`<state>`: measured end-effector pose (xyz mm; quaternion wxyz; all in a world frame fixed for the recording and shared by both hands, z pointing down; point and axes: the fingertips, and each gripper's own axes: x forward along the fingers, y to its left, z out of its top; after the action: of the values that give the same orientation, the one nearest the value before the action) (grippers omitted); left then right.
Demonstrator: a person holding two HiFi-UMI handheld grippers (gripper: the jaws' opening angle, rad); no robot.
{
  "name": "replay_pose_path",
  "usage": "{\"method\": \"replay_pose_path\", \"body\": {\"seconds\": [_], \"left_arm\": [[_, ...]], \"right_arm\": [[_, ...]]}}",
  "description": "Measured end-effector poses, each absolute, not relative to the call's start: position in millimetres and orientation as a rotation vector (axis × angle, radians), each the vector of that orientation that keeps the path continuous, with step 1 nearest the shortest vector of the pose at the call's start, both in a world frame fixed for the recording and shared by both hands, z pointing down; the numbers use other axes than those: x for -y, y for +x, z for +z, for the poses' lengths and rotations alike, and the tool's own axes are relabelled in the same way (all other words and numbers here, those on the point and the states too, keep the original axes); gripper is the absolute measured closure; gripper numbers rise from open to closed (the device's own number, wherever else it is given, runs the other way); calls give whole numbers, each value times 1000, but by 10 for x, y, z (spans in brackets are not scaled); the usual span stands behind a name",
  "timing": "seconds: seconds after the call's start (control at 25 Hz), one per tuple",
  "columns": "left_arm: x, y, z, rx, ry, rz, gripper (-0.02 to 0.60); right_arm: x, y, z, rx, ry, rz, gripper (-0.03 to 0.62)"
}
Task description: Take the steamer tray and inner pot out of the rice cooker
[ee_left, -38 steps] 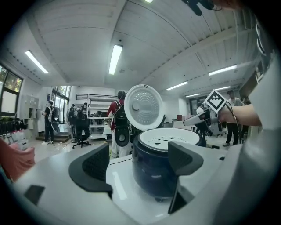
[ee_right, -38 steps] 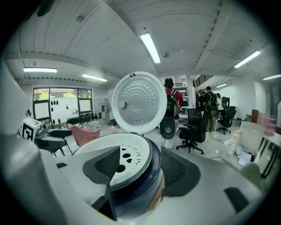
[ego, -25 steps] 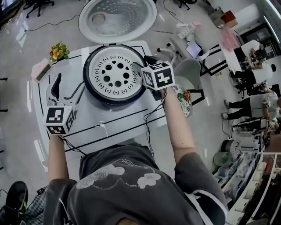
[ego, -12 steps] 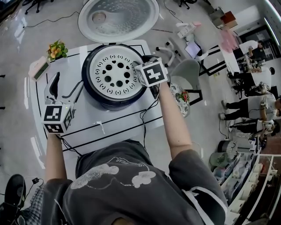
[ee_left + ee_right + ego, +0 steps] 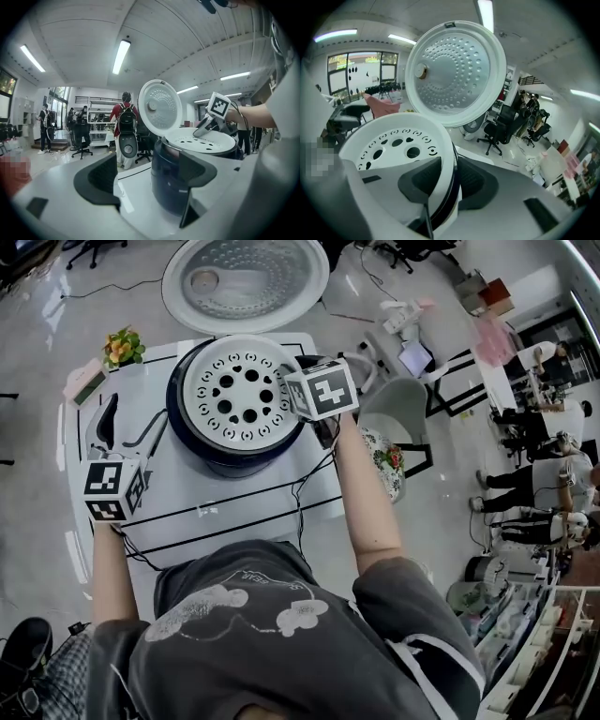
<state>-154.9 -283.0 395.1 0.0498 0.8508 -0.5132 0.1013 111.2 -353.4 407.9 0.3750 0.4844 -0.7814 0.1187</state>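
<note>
The dark rice cooker [image 5: 234,451] stands on the white table with its lid [image 5: 246,282] tipped back open. The white perforated steamer tray [image 5: 242,390] sits in its mouth; the inner pot below is hidden. My right gripper [image 5: 300,401] is at the tray's right rim. In the right gripper view the right gripper [image 5: 450,180] has its jaws astride the steamer tray [image 5: 393,140] rim and closing, one pad inside and one outside, with a thin gap still showing. My left gripper [image 5: 127,427] is open and empty to the left of the cooker. The left gripper view faces the rice cooker [image 5: 176,183].
A small flower pot [image 5: 122,348] and a pink-edged device [image 5: 86,381] sit at the table's [image 5: 234,512] far left corner. Cables [image 5: 309,474] trail over its right edge. A grey chair [image 5: 403,395] stands close on the right. People stand further right.
The right gripper has edged slightly leftward onto the tray's rim. The left gripper has stayed where it was beside the cooker.
</note>
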Motion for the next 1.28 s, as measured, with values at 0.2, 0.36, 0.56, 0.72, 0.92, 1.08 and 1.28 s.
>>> {"method": "replay_pose_path", "body": {"seconds": [0.2, 0.36, 0.56, 0.72, 0.92, 1.08, 1.28], "left_arm": [[2715, -1519, 3883, 1618, 2565, 342, 173], [2616, -1522, 3800, 1675, 2540, 345, 173], [2491, -1508, 3725, 1728, 2514, 358, 173], [2394, -1483, 3683, 1772, 2484, 367, 173], [2236, -1485, 3594, 1846, 2431, 372, 173], [2054, -1543, 3505, 1931, 2368, 369, 173], [1566, -1712, 3468, 2076, 2221, 386, 173]], "right_arm": [[3507, 1101, 3988, 2074, 1271, 339, 490], [3487, 1076, 3857, 2122, 1287, 284, 533], [3520, 1082, 3620, 2182, 1335, 229, 551], [3517, 1077, 3558, 2204, 1335, 187, 553], [3496, 1119, 3418, 2258, 1330, 168, 553], [3516, 1103, 3242, 2328, 1299, 180, 553], [3408, 767, 3085, 2464, 1163, 206, 553]]}}
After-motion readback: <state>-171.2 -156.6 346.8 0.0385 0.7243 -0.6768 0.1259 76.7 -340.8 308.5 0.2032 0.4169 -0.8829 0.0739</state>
